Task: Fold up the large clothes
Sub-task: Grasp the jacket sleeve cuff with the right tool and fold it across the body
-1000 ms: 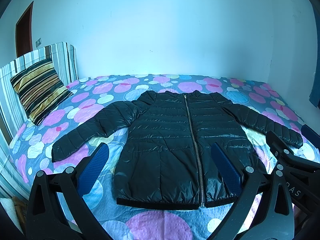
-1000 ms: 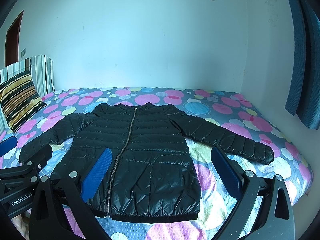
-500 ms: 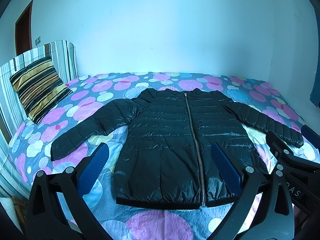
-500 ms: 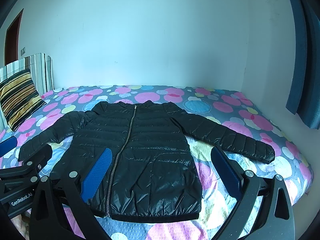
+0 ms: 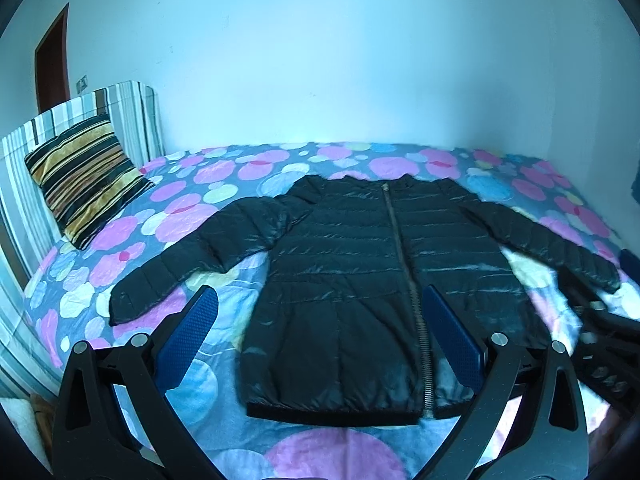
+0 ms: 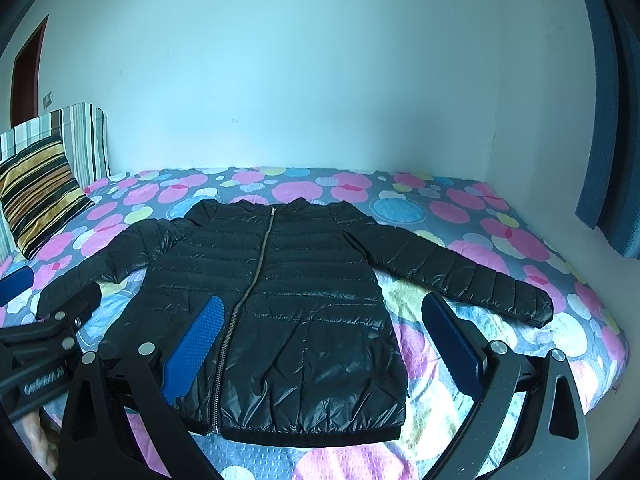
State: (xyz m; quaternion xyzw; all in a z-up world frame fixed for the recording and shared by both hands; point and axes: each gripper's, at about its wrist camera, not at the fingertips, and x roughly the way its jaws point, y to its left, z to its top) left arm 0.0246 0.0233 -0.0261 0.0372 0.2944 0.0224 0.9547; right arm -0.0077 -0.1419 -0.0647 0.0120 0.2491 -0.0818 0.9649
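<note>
Both cameras have drawn a little nearer to the bed over the last second, so the jacket fills slightly more of each view; nothing on the bed has shifted. On the left gripper [image 5: 320, 338] the blue pads [image 5: 188, 334] stand wide apart and hold nothing, hovering above the near edge of the bed with the jacket's lower left half seen between them. The right gripper [image 6: 320, 340] is likewise spread wide and empty, its blue pads [image 6: 450, 344] framing the jacket's right half and hem.

The black quilted jacket [image 6: 276, 304] lies flat, front up and zipped, collar toward the far wall, hem parallel to the near bed edge and a short way in from it. Its left sleeve [image 5: 192, 256] angles out and down toward the pillow side; the right sleeve [image 6: 460, 276] stretches toward the curtain side, its cuff short of the mattress edge. Bare sheet surrounds the jacket on every side, widest beyond the collar and beyond the right sleeve.

A bedsheet [image 6: 492, 248] printed with pink, blue and yellow circles covers the mattress. One striped cushion [image 5: 82, 182] leans on a striped headboard [image 5: 132, 116] at the left, well clear of the sleeve. Behind are a plain pale wall [image 6: 300, 80], a dark door [image 5: 52, 64] at far left, and a blue curtain [image 6: 612, 140] at right.
</note>
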